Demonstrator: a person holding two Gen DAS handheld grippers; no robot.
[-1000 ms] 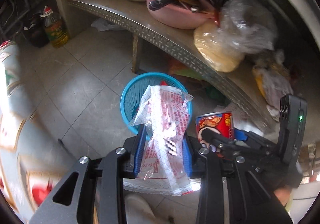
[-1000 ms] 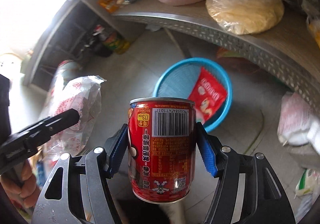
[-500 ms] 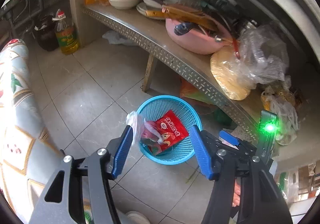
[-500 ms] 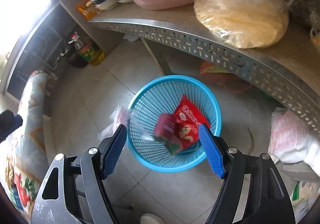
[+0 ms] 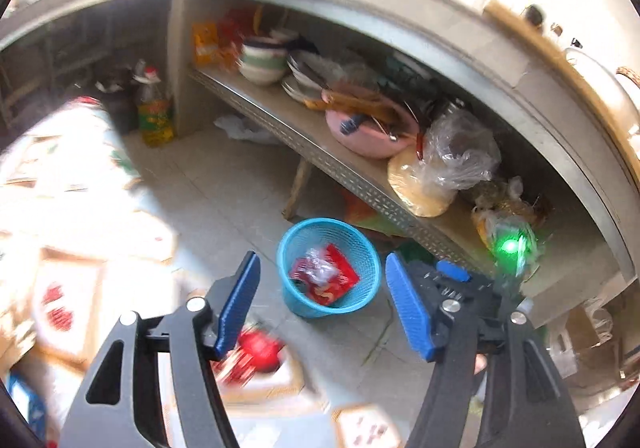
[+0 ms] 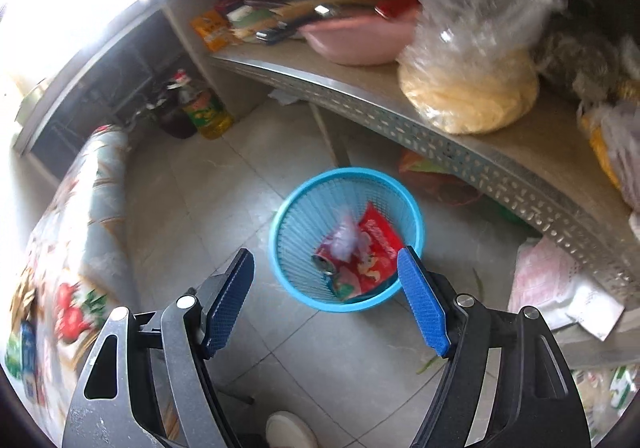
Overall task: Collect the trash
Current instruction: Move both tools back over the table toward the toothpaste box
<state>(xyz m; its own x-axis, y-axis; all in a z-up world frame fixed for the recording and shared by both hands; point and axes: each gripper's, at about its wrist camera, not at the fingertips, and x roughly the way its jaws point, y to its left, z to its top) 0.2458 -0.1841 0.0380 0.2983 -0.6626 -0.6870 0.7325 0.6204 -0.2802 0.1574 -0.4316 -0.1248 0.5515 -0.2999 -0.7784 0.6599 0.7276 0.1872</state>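
Trash drop done; both claws empty above the basket.

Left wrist view: left claw (image 5: pixel 322 306) has its jaws opening, nothing between them; the blue basket (image 5: pixel 294 244) sits on the floor just ahead, holding a red snack wrapper (image 5: pixel 340 282) and crumpled plastic bag (image 5: pixel 318 268). Right wrist view: right claw (image 6: pixel 326 298) stands wide and empty; the basket (image 6: pixel 412 207) ahead also shows a can (image 6: pixel 326 266) beside the wrapper (image 6: pixel 378 238). Judgement: further trash, if any, remains to be found.

We see our two grippers, the left gripper (image 5: pixel 322 306) and right gripper (image 6: pixel 326 298), as black frames with silver screws and ribbed blue pads (image 6: pixel 422 302)
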